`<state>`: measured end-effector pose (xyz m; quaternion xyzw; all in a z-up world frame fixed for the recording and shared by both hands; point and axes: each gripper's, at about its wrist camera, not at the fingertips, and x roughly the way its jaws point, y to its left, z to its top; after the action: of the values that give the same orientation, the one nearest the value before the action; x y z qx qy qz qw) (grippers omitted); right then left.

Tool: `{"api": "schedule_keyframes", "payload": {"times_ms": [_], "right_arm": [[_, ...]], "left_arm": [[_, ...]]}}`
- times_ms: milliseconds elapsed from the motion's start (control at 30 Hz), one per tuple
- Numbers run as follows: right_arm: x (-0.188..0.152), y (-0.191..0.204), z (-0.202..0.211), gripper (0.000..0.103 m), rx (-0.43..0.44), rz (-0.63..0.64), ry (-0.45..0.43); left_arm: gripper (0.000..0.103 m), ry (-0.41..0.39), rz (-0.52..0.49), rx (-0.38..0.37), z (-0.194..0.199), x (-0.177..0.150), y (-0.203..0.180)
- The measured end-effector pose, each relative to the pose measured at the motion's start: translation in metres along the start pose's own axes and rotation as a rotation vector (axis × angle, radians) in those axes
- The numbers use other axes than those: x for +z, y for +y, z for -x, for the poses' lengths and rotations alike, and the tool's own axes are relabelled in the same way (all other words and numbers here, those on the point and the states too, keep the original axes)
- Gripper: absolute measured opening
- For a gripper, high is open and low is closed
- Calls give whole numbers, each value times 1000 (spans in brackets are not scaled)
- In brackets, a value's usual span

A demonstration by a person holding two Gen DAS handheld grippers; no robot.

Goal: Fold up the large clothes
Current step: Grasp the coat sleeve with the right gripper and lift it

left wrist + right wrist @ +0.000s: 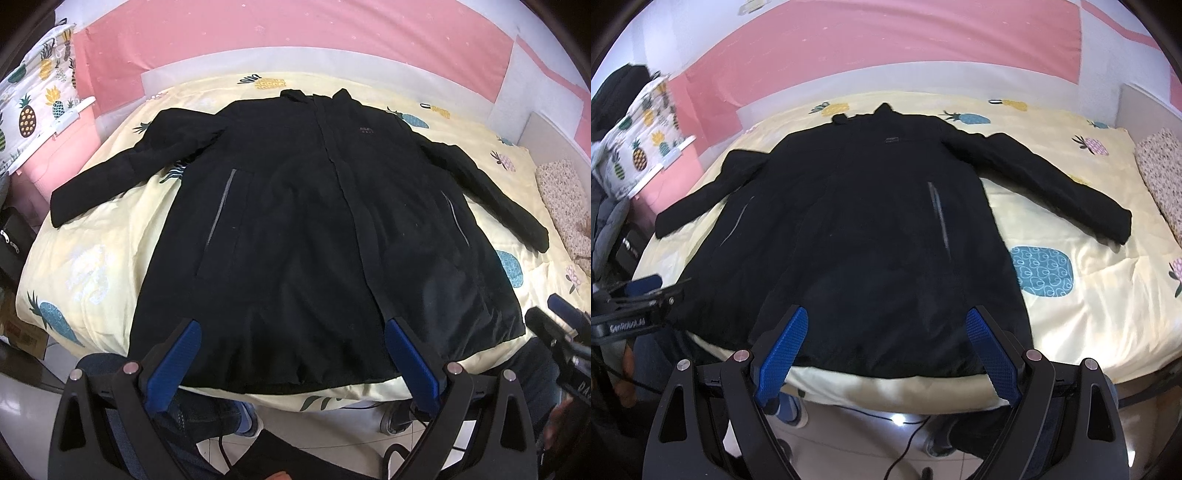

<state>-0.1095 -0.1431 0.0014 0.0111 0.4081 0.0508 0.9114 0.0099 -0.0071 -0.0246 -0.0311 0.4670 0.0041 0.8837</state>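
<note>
Left wrist view: the left gripper (291, 336) and right gripper (886, 325) hover side by side above the near hem, both spread wide and empty, over a black coat (295, 221) lying flat on the bed (92, 240).

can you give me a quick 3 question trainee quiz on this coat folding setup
1. True or false: the black coat lies spread out flat, front side up, with both sleeves out to the sides.
2. What covers the bed under the coat? A) plain white sheet B) pale yellow pineapple-print quilt C) grey blanket
3. Fill in: the left tool and right tool are both ____, holding nothing.

Key: 1 true; 2 B; 3 open
</note>
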Motion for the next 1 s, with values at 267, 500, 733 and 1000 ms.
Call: {"api": "schedule_keyframes", "payload": {"times_ms": [267, 500, 733, 1000], "right_arm": [[21, -33, -19, 88, -29, -77, 15], [41, -76, -42, 88, -64, -159, 6], [65, -151, -80, 87, -155, -334, 14], [79, -236, -122, 87, -191, -520, 30]], "left_arm": [[100, -4, -46, 7, -19, 15, -10], [100, 4, -72, -11, -43, 33, -22], [100, 29, -21, -62, -73, 58, -25], [96, 28, -29, -34, -105, 80, -35]]}}
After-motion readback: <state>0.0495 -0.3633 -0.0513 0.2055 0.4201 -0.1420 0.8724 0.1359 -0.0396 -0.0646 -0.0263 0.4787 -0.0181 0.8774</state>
